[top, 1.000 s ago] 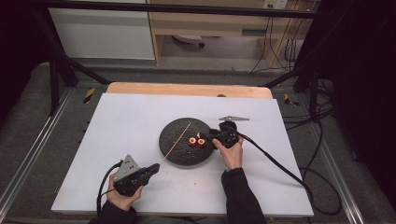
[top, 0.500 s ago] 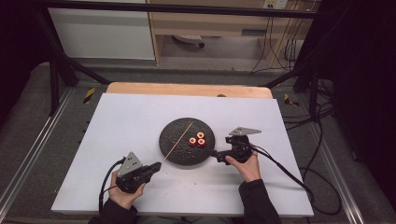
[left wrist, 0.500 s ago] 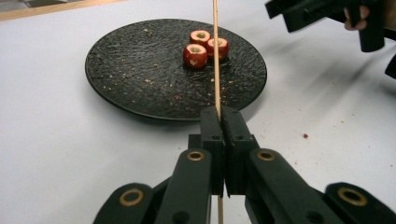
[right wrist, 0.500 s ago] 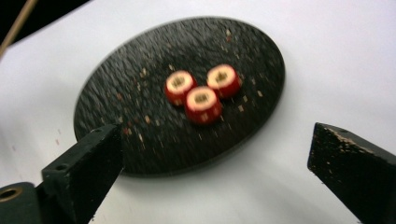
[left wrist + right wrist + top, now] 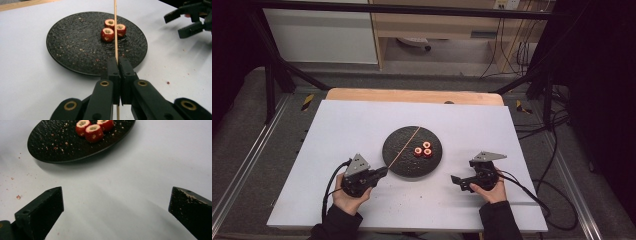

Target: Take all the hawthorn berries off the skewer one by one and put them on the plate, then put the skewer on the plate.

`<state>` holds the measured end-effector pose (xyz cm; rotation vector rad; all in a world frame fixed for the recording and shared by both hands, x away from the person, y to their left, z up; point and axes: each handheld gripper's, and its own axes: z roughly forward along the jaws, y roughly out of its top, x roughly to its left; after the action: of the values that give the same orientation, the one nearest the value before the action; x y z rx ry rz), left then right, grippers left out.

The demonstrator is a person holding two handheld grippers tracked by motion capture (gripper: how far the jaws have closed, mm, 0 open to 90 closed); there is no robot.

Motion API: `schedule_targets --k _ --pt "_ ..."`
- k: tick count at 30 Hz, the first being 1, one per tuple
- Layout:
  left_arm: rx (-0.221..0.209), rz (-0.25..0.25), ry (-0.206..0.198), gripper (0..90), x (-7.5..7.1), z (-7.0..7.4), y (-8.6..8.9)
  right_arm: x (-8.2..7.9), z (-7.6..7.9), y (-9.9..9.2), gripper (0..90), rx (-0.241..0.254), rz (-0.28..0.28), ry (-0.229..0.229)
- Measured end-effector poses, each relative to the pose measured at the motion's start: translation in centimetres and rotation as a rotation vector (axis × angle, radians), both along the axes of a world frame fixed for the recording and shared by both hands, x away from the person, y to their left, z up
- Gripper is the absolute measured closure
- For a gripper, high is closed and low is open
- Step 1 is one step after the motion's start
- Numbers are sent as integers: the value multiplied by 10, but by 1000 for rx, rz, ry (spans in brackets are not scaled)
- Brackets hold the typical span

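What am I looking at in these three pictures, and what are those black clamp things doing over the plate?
A person sits at a white table and holds a black two-jaw hand gripper in each hand. The high view looks down from above; the other two pictures come from cameras riding on each gripper, looking along its jaws.

On the table lies a round black textured plate carrying three small red hollowed fruit pieces and scattered crumbs.

The left gripper is shut on a thin wooden skewer, which reaches out over the plate. The right gripper sits beside the plate; its jaws have just been opening and now stand wide apart with nothing between them.
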<state>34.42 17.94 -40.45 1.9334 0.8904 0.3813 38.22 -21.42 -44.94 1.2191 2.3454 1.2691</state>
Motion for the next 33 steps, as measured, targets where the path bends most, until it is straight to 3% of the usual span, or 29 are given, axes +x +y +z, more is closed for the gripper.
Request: schedule_targets --k 7,13,20,33 --pt "10 14 16 884 14 6 -7 -8 -2 -9 5 -8 11 -27" --pt "27 27 42 884 29 7 -15 -13 -3 -14 5 -4 30 -23" --pt "58 51 73 884 46 1 -25 -15 -6 -15 7 -36 47 -12" --pt "141 103 132 884 75 -16 -50 -18 -5 -18 9 -25 64 -22"
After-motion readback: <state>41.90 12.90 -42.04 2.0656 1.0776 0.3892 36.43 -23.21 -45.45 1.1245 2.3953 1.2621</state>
